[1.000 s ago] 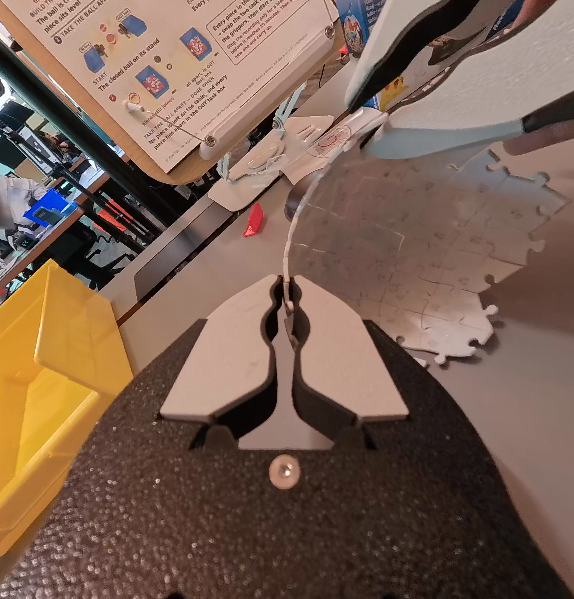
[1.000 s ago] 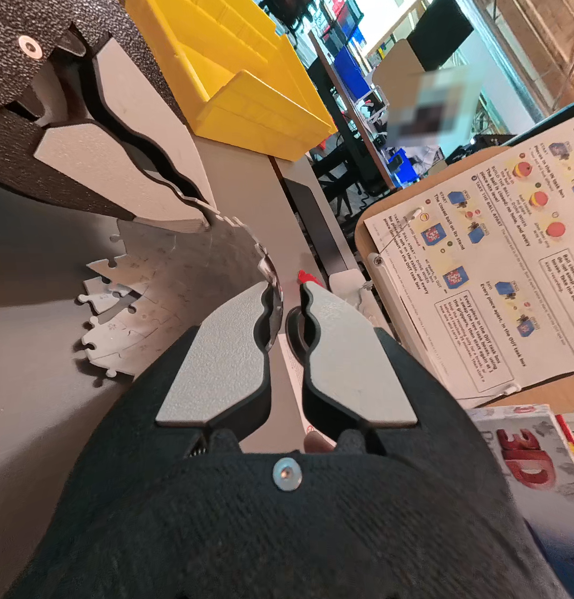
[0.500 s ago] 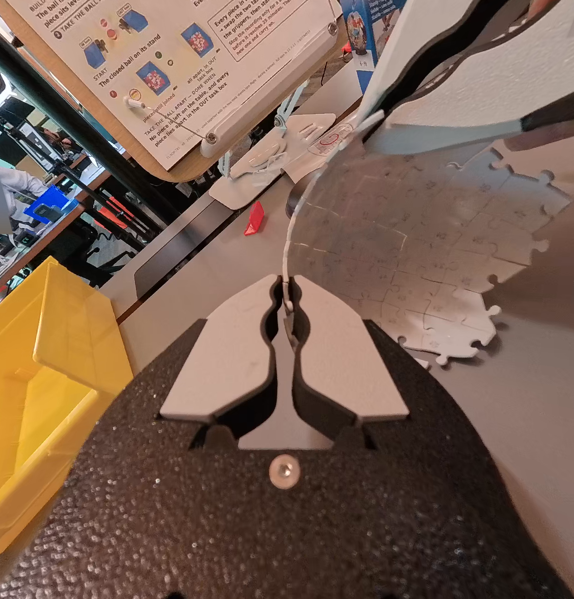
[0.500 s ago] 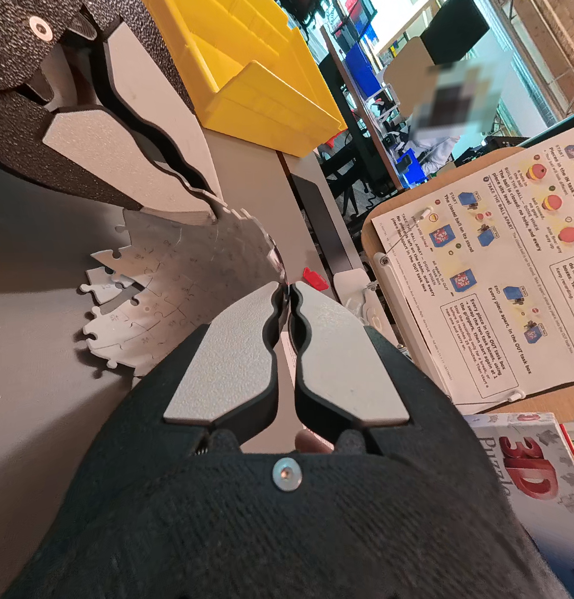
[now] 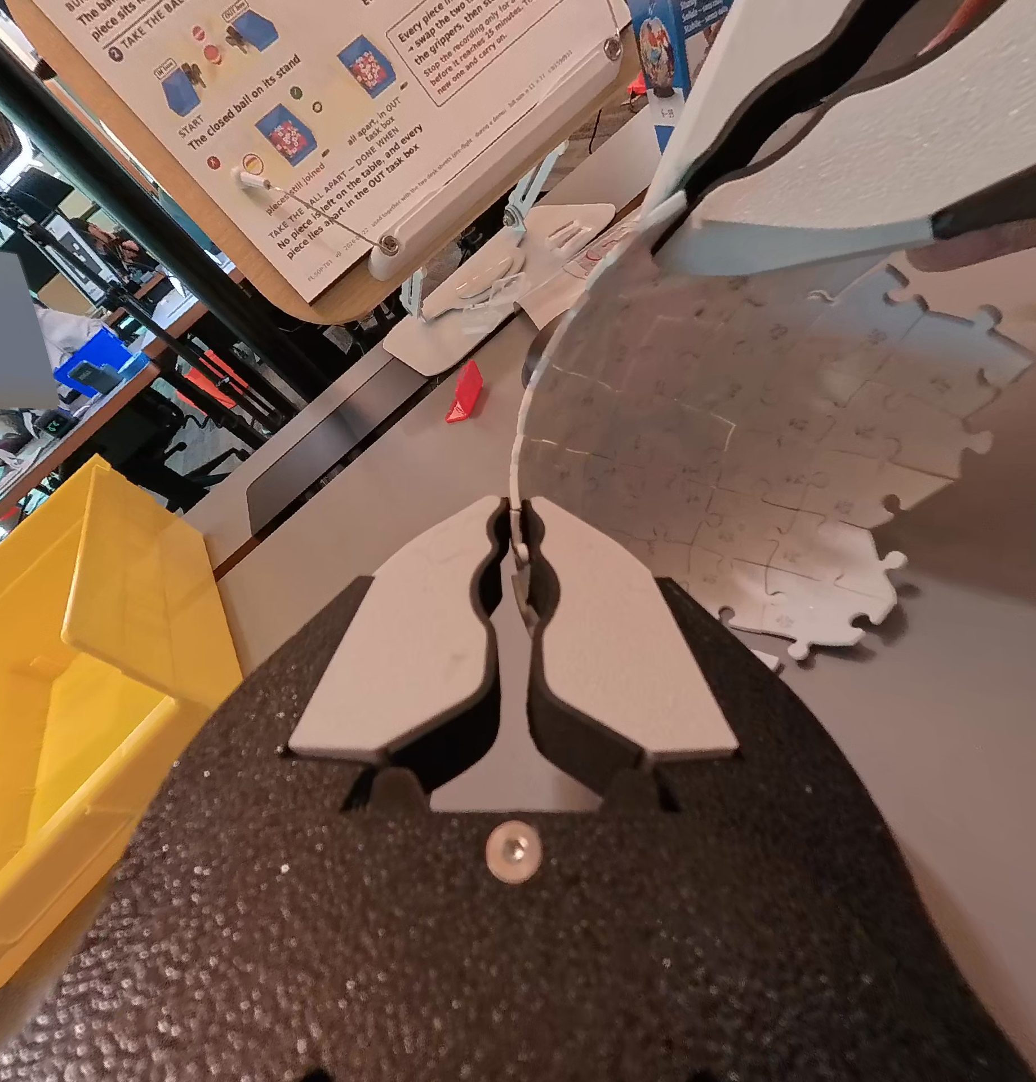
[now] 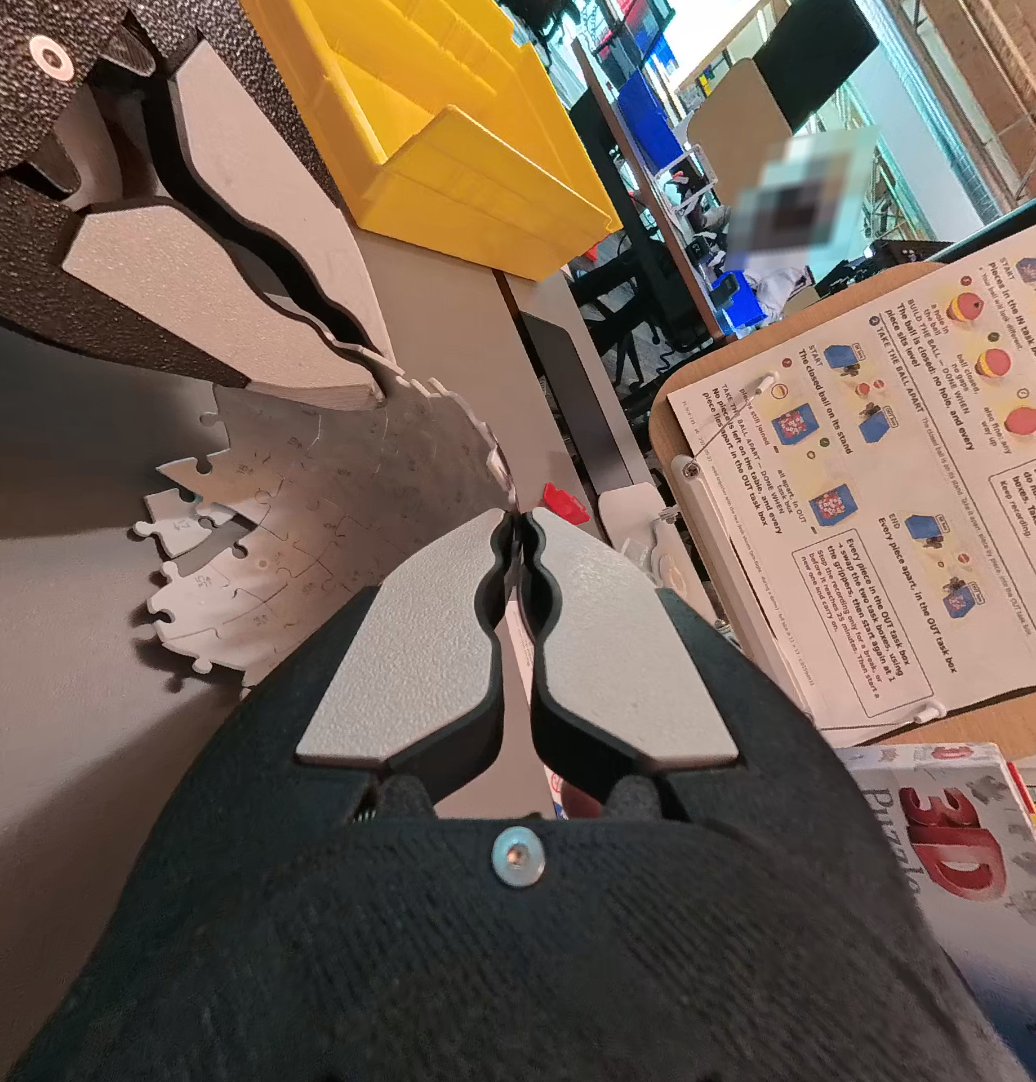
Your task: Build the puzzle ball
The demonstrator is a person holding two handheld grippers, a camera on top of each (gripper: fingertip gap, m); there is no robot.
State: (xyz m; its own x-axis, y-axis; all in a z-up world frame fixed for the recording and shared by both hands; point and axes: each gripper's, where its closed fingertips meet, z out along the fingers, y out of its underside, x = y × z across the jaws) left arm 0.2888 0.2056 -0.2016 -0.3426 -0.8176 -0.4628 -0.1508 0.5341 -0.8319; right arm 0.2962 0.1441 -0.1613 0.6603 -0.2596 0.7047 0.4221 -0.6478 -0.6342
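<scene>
The partly built puzzle ball (image 5: 738,445) is a curved shell of joined pieces, grey inner side showing, standing on edge on the grey table (image 5: 913,761). My left gripper (image 5: 518,518) is shut on the shell's rim at its near edge. My right gripper (image 6: 518,521) is shut on the rim farther round; in the left wrist view it (image 5: 673,205) pinches the shell's top edge. In the right wrist view the shell (image 6: 340,497) spans between both grippers, with the left gripper (image 6: 381,389) at the upper left. One piece (image 6: 176,527) at the shell's ragged lower edge sits slightly out of line.
A yellow bin (image 5: 94,644) stands to the left, also in the right wrist view (image 6: 445,146). An instruction board (image 5: 357,117) on a white stand (image 5: 503,281) stands behind the shell. A small red part (image 5: 465,392) lies near it. A puzzle box (image 6: 942,849) lies at the right. Across from one pair of fingers to the other is roughly 8 cm.
My right gripper's fingers have closed from slightly apart to shut on the shell's rim. The left gripper has kept its hold and the shell has barely moved.
</scene>
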